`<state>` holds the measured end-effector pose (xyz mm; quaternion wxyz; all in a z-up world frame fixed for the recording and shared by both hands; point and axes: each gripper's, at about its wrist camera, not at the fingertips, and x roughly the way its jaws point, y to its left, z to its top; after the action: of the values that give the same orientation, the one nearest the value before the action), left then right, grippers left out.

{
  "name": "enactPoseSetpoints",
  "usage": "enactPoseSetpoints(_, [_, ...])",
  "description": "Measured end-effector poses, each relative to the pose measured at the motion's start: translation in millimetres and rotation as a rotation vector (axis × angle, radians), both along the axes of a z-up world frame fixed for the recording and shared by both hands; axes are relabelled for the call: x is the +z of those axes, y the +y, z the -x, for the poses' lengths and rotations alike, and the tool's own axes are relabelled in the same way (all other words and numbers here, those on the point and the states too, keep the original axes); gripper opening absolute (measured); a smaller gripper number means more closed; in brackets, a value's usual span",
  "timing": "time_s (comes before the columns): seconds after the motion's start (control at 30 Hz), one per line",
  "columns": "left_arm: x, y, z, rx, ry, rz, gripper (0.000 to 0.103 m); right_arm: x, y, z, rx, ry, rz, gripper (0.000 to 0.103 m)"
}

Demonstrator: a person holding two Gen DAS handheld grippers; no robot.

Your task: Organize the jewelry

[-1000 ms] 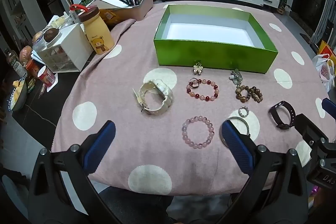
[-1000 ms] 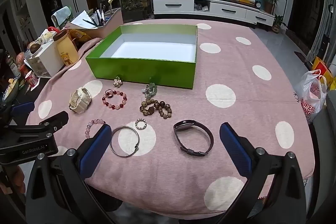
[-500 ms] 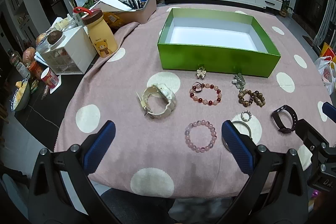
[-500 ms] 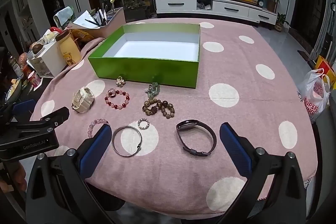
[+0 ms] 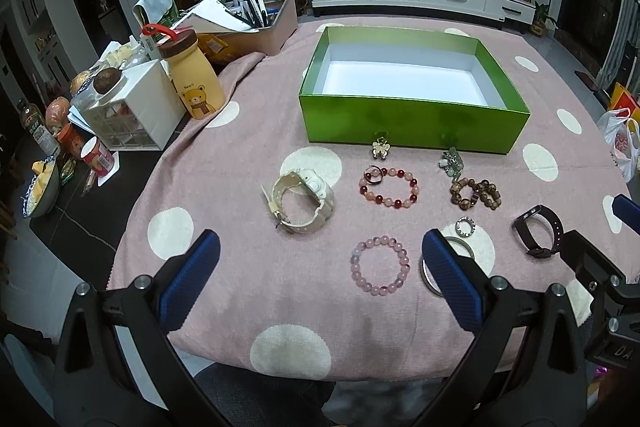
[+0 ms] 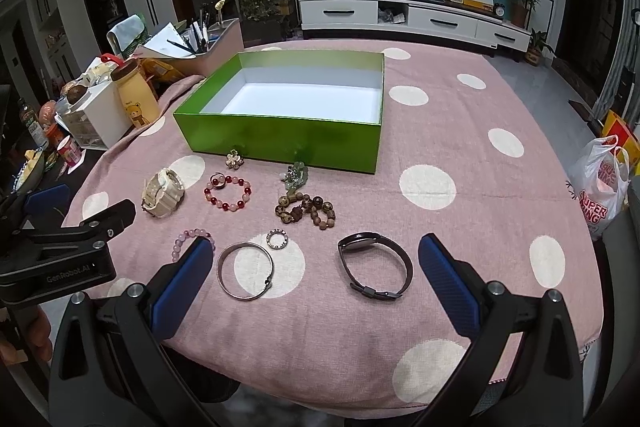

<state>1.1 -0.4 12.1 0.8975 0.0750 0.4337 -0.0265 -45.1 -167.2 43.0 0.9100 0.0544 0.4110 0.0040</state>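
Note:
An open green box (image 5: 412, 125) (image 6: 280, 141) with a white inside stands mid-table, empty. Jewelry lies in front of it: a cream watch (image 5: 298, 201) (image 6: 163, 193), a red-pink bead bracelet (image 5: 390, 187) (image 6: 228, 193), a pale pink bead bracelet (image 5: 380, 265) (image 6: 188, 241), a brown bead bracelet (image 5: 476, 193) (image 6: 306, 211), a silver bangle (image 6: 246, 271), a small ring (image 5: 465, 226) (image 6: 277, 239), a black band (image 5: 538, 231) (image 6: 374, 269) and two small brooches. My left gripper (image 5: 320, 283) and right gripper (image 6: 316, 285) are both open and empty above the table's near edge.
A pink polka-dot cloth (image 5: 240, 155) covers the round table. At the left stand a yellow bear bottle (image 5: 192, 75), a white drawer unit (image 5: 134, 107) and a tray of pens and papers (image 5: 248, 27). A plastic bag (image 6: 600, 183) sits off the right edge.
Both grippers have drawn back and up a little from the table, so the jewelry sits slightly farther away. Nothing on the table has moved.

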Motion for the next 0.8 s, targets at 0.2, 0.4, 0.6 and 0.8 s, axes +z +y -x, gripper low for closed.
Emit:
enactPoseSetpoints(0.2, [0.1, -1.0, 0.2, -0.002, 0.001, 0.002, 0.101, 0.2, 0.3, 0.1, 0.0, 0.001, 0.0, 0.102])
enactPoseSetpoints(0.4, [-0.9, -2.1, 0.9, -0.004, 0.001, 0.002, 0.101, 0.3, 0.2, 0.3, 0.001, 0.0, -0.001, 0.102])
enactPoseSetpoints(0.6, [-1.1, -2.3, 1.1, -0.004, 0.0, 0.002, 0.101, 0.2, 0.2, 0.2, -0.001, 0.0, -0.001, 0.102])
enactPoseSetpoints(0.8, [-2.6, -4.7, 0.9, -0.005, 0.003, 0.001, 0.101, 0.3, 0.2, 0.3, -0.001, 0.002, -0.001, 0.102])
